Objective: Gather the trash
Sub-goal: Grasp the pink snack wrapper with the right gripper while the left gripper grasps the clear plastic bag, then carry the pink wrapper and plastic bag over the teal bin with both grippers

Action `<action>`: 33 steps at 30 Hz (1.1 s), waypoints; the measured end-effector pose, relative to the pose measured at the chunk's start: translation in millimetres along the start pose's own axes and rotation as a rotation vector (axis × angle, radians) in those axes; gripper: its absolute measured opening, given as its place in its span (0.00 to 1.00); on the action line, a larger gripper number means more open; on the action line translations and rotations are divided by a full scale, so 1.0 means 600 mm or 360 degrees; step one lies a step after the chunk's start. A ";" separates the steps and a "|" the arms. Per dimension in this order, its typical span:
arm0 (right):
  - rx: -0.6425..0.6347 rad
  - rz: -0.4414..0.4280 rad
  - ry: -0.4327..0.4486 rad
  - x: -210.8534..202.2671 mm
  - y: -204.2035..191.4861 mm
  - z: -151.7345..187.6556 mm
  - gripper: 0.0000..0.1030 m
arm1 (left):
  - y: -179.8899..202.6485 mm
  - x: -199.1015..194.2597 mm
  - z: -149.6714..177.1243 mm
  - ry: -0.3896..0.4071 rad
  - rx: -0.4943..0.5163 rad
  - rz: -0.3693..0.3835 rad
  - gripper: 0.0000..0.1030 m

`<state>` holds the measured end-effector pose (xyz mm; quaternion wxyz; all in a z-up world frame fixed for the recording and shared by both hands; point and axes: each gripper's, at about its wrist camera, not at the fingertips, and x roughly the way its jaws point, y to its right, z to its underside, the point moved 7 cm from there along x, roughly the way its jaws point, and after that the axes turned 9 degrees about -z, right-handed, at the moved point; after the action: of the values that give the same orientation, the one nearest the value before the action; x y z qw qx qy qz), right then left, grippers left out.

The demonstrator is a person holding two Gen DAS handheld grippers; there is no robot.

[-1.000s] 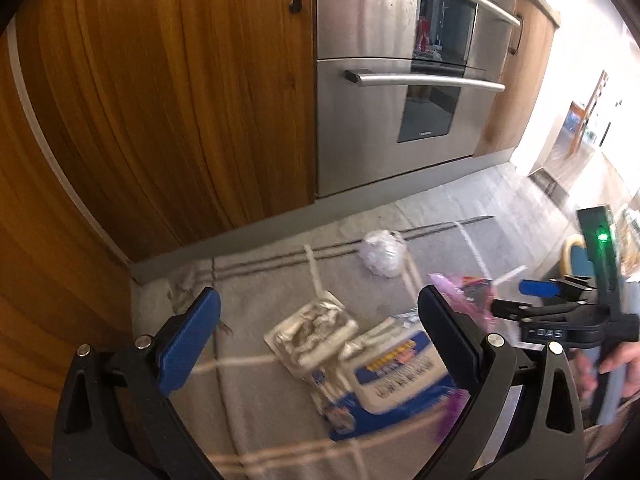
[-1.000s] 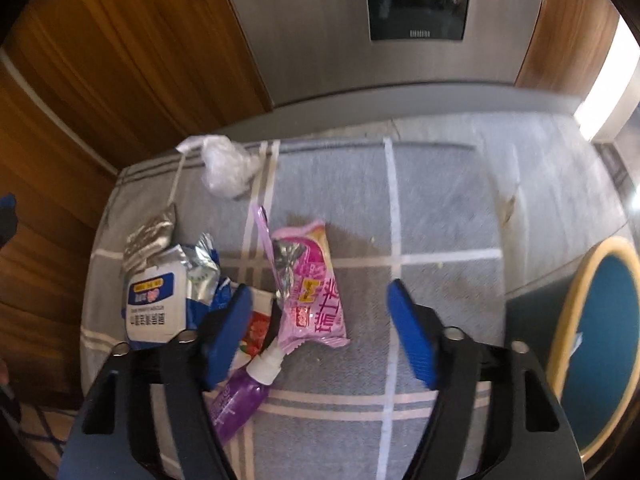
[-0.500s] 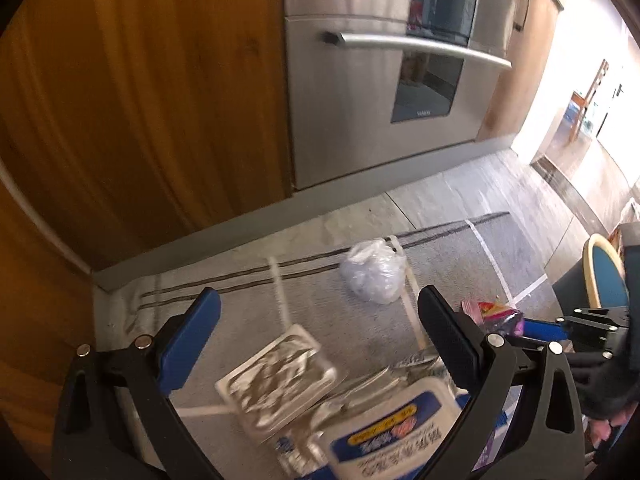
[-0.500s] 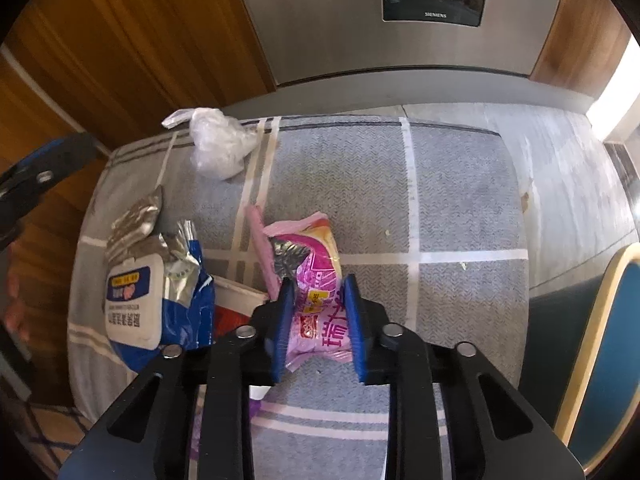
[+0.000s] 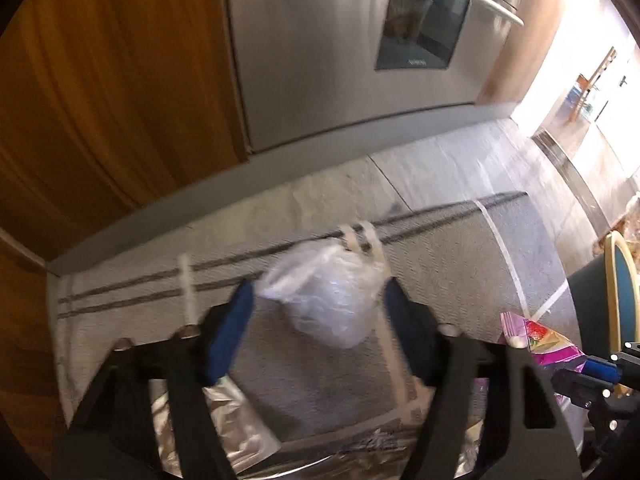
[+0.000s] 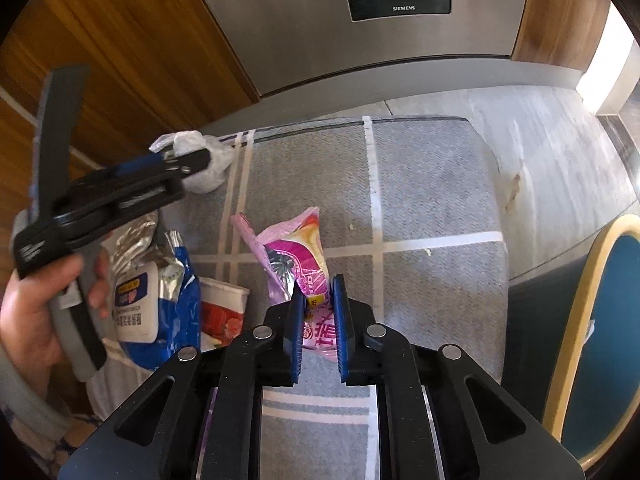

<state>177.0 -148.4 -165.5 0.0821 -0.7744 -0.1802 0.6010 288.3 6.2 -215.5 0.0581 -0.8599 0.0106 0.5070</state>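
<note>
A crumpled clear plastic bag (image 5: 334,300) lies on the grey striped rug (image 5: 460,264) near the cabinet base. My left gripper (image 5: 320,308) has its blue pads on either side of the bag; whether they press it, I cannot tell. The bag and left gripper also show in the right wrist view (image 6: 208,164). My right gripper (image 6: 318,300) is shut on a pink snack wrapper (image 6: 296,252) and holds it slightly lifted off the rug. A blue-and-white pouch (image 6: 160,300), a silver foil packet (image 5: 228,416) and a red-white carton (image 6: 222,312) lie at the left.
Wooden cabinets (image 5: 100,100) and a steel oven front (image 6: 360,20) stand just beyond the rug. A blue bin with a yellow rim (image 6: 600,320) stands at the right. Bare stone floor (image 6: 560,140) lies to the far right.
My left gripper moved forward to the clear plastic bag and its fingers narrowed around it. My right gripper closed on the pink wrapper and now lifts it a little.
</note>
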 end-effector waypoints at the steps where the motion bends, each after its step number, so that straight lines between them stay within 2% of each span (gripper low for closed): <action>1: -0.0009 0.0002 -0.0002 -0.002 0.001 0.001 0.14 | 0.004 0.003 0.000 -0.0011 0.0016 -0.0004 0.40; 4: -0.0013 0.0004 -0.0004 -0.004 0.007 0.002 0.14 | 0.010 -0.003 -0.003 0.0017 0.0040 -0.0001 0.35; 10: -0.0051 0.0031 0.0026 -0.019 0.005 0.002 0.14 | 0.019 -0.033 -0.011 0.0077 0.0053 -0.0028 0.32; 15: -0.0076 0.0052 0.0092 -0.045 -0.003 -0.001 0.13 | 0.019 -0.089 -0.023 0.0166 0.0036 -0.0046 0.32; 18: -0.0084 0.0063 0.0140 -0.067 -0.002 -0.002 0.13 | 0.033 -0.133 -0.033 0.0235 0.0035 -0.0013 0.32; 24: -0.0003 0.0042 0.0278 -0.139 0.005 -0.003 0.13 | 0.056 -0.220 -0.038 0.0346 0.0012 0.0086 0.32; 33: 0.0163 -0.0001 0.0515 -0.260 0.043 0.003 0.13 | 0.073 -0.327 -0.012 0.0441 0.0083 0.0143 0.32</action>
<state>146.9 -231.3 -34.6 0.1496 -0.8558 -0.1340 0.4767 195.7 -46.4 -44.5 0.0556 -0.9185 0.0703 0.3851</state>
